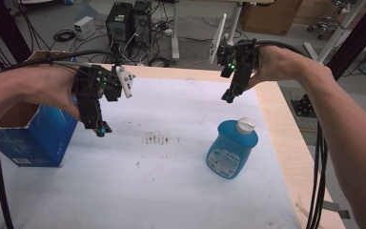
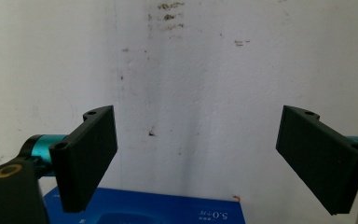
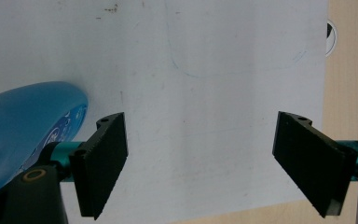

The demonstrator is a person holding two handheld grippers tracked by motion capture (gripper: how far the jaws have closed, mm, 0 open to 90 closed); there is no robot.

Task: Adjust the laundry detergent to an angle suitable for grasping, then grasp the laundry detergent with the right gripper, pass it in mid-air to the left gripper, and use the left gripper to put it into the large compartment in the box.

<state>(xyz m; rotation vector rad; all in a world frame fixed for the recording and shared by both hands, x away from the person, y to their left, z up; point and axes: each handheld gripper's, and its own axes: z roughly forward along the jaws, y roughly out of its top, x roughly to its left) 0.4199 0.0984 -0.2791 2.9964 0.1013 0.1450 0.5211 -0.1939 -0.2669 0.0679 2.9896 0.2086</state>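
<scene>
Your left gripper (image 2: 196,163) has its 2 jaws spread wide with nothing between them; past them you look down on the white sheet (image 2: 205,70) and a patch of brown stains (image 2: 168,16). The top edge of the blue box (image 2: 144,207) sits at the bottom of that left gripper view, just under the jaws.

Your right gripper (image 3: 200,163) is the same: 2 jaws wide apart, holding nothing, bare sheet between them. The bottle (image 3: 23,126) lies just beside the jaw on the left of the right gripper view, not between the jaws.

From the high view, take the bottle (image 1: 232,145) as your landmark. It is blue with a white cap (image 1: 246,125), and it lies on the sheet (image 1: 171,191) toward the right side of the table (image 1: 290,157). Your right gripper (image 1: 228,95) hangs in the air above and beyond the cap, jaws pointing down, apart from the bottle. The stains (image 1: 157,139) lie left of the bottle. Your left gripper (image 1: 100,126) hangs farther left than the stains, well apart from the bottle, jaws pointing down. The box (image 1: 33,129) stands open at the sheet's left edge, just beside your left hand (image 1: 52,90).
</scene>
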